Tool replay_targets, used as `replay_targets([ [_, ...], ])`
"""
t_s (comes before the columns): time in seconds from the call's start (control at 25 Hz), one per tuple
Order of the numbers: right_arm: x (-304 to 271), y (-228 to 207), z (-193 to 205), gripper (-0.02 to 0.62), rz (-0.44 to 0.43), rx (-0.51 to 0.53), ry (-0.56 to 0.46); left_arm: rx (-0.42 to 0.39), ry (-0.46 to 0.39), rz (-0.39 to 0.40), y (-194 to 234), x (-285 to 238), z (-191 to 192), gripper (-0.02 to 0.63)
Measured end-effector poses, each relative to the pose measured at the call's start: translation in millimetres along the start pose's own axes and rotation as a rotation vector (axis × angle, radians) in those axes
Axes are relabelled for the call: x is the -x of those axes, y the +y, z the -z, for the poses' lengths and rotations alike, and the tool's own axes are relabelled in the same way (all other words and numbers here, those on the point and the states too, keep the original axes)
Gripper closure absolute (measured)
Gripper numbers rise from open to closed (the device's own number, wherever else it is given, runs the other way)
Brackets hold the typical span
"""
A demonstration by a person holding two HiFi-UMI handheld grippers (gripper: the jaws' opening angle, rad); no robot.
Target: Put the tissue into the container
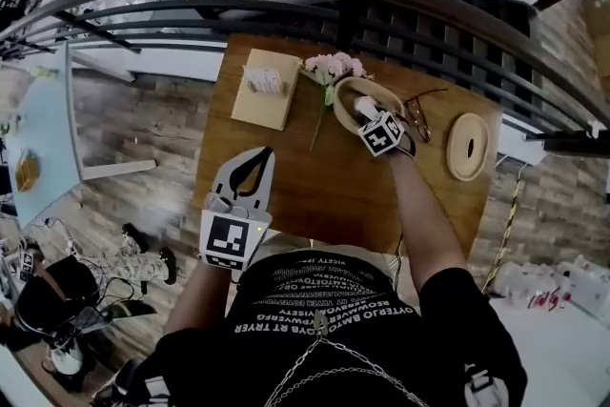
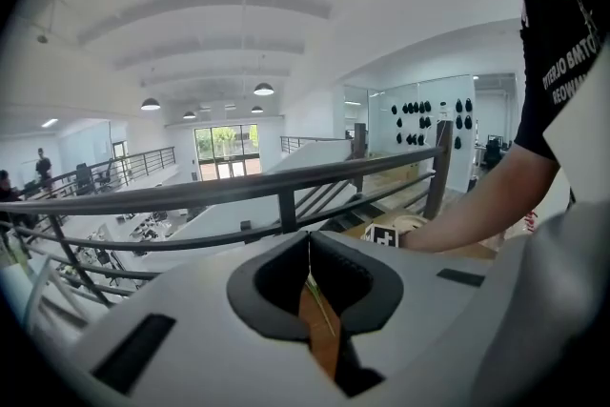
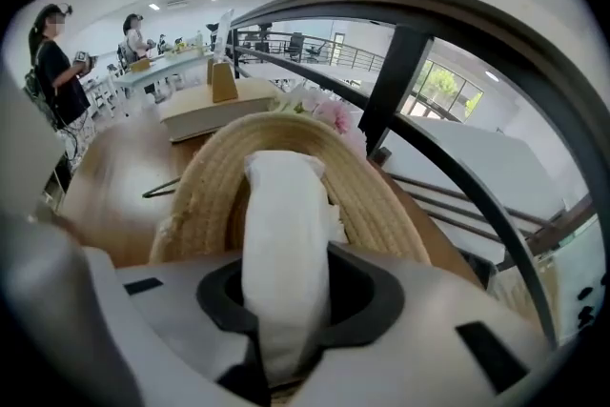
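- The right hand-held gripper (image 1: 374,119) was clamped on the tissue (image 3: 281,224), a white rolled wad that stood up between its jaws.
- The tissue hung right at the mouth of the woven container (image 1: 340,100), just above its rim and, as far as I could tell, not yet down inside.
- The left hand-held gripper (image 1: 259,157) sat well short of the container, on the person's side of the worktop (image 1: 315,195), its jaws together and empty.
- The round lid (image 1: 467,146) lay to the container's right, so the mouth was free.
- To do the step well, I judged that the tissue should go straight down past the rim before the jaws part; letting go early could leave it draped over the edge.
- The light container might slide if nudged, and the flowers (image 1: 334,67) lay just beside it.
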State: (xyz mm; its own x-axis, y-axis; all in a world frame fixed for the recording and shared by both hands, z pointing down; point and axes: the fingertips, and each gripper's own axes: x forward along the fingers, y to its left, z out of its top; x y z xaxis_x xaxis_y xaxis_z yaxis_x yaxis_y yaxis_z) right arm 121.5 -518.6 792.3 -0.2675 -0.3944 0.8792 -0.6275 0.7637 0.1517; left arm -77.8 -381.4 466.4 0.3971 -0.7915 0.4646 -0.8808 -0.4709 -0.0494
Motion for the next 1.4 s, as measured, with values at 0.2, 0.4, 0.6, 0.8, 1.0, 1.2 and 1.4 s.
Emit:
replay_targets([
  [0.2, 21, -8, -1, 0.273, -0.090, -0.215, -0.103, -0.002, -0.054, -0.001, 5, 19, -20, 0.577],
  [0.4, 127, -21, -14, 0.268, 0.061, -0.259, -0.347, -0.039, -0.107, -0.010, 17, 46, -30, 0.577],
  [0.6, 254, -9, 1, 0.530, 0.272, -0.350, -0.505, -0.052, -0.165, 0.025, 22, 63, -38, 0.577],
  [0.8, 379, 29, 4, 0.581, 0.390, -0.423, -0.689, -0.077, -0.225, 0.088, 14, 76, -52, 0.577],
  [1.0, 446, 65, -4, 0.581, 0.503, -0.351, -0.707, -0.092, -0.271, 0.141, 11, 81, -54, 0.577],
  [1.2, 473, 76, 3, 0.581, 0.526, -0.393, -0.729, -0.080, -0.294, 0.167, 11, 83, -58, 0.577],
  [1.4, 471, 89, 1, 0.581, 0.520, -0.408, -0.734, -0.080, -0.300, 0.186, 6, 93, -54, 0.577],
])
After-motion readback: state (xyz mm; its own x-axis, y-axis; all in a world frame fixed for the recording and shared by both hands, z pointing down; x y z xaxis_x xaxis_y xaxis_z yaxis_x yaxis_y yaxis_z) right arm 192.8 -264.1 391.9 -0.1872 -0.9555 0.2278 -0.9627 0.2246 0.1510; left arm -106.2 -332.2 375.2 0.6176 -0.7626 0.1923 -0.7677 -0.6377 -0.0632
